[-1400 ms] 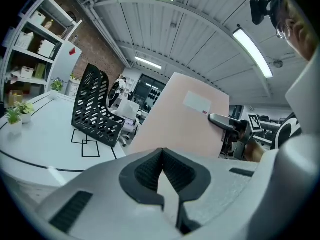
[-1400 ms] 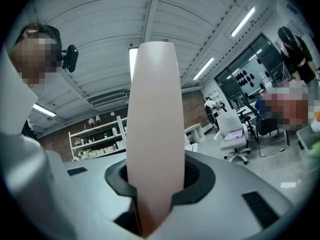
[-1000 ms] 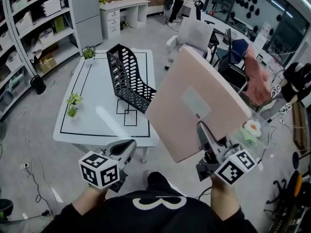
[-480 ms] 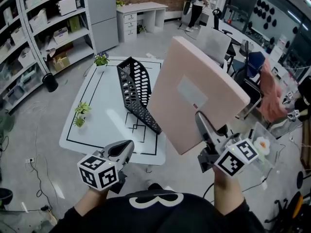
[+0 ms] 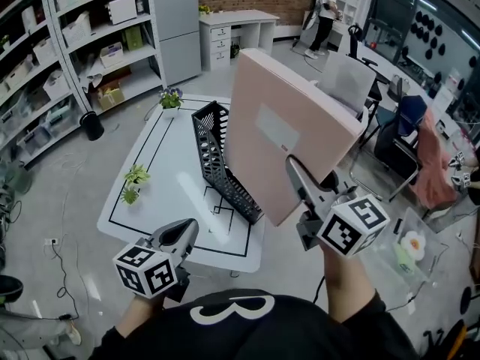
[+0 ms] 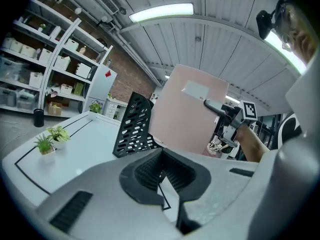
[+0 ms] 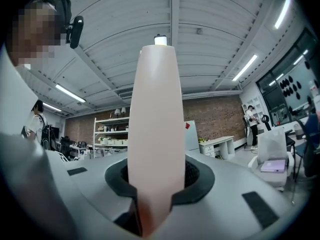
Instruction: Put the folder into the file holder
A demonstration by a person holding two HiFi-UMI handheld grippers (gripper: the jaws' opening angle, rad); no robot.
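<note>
A large pink folder (image 5: 289, 130) stands nearly upright in the air, gripped at its lower edge by my right gripper (image 5: 296, 177), which is shut on it. The folder hangs just right of and above the black perforated file holder (image 5: 219, 163), which stands on the white table (image 5: 172, 201). In the right gripper view the folder's edge (image 7: 152, 124) rises straight up between the jaws (image 7: 150, 204). My left gripper (image 5: 178, 236) hangs low near the table's front edge, shut with nothing in it. The left gripper view shows the file holder (image 6: 132, 126), the folder (image 6: 185, 114) and the right gripper (image 6: 220, 111) ahead.
Two small potted plants (image 5: 135, 182) (image 5: 171, 96) stand on the table's left and far sides. Storage shelves (image 5: 75, 36) line the left wall. Office chairs (image 5: 349, 73) and a clear bin (image 5: 409, 250) stand to the right. A person (image 5: 328, 6) is far back.
The right gripper has swung the folder left and more upright, bringing it from right of the table to just beside the file holder. The left gripper has kept its place.
</note>
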